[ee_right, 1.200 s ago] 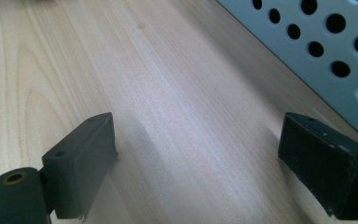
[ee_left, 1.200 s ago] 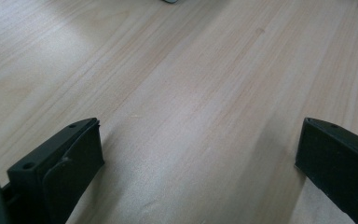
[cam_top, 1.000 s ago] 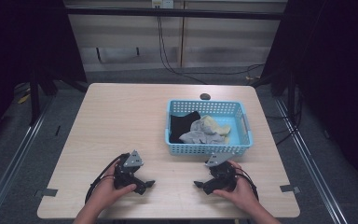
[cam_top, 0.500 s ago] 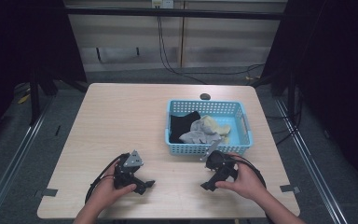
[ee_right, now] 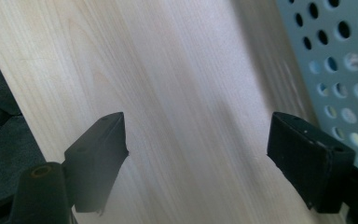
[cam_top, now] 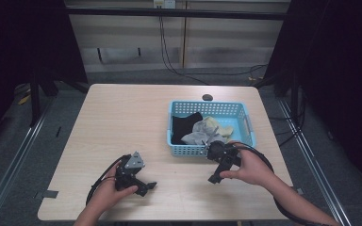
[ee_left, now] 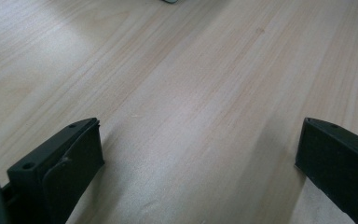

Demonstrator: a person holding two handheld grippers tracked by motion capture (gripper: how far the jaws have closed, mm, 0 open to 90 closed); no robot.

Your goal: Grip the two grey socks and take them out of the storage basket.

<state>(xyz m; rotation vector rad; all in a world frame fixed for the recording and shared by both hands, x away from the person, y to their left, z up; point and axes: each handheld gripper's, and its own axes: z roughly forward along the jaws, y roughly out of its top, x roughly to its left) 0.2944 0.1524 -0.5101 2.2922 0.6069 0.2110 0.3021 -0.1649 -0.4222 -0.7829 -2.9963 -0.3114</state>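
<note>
Just beside the blue basket [cam_top: 210,149], the right claw [cam_top: 219,165] hangs with jaws apart, narrowing, nothing between.

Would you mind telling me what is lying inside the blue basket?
The blue basket holds a black cloth, a grey cloth and a pale yellow cloth, bunched together. Whatever lies beneath the pile is covered.

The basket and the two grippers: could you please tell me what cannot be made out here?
- Basket contents, high view: black, grey and yellowish cloths piled together; number and kind unclear.
- Small dark thing beyond the basket: too small to identify.
- Right gripper jaws, high view: too small to make out.
</note>
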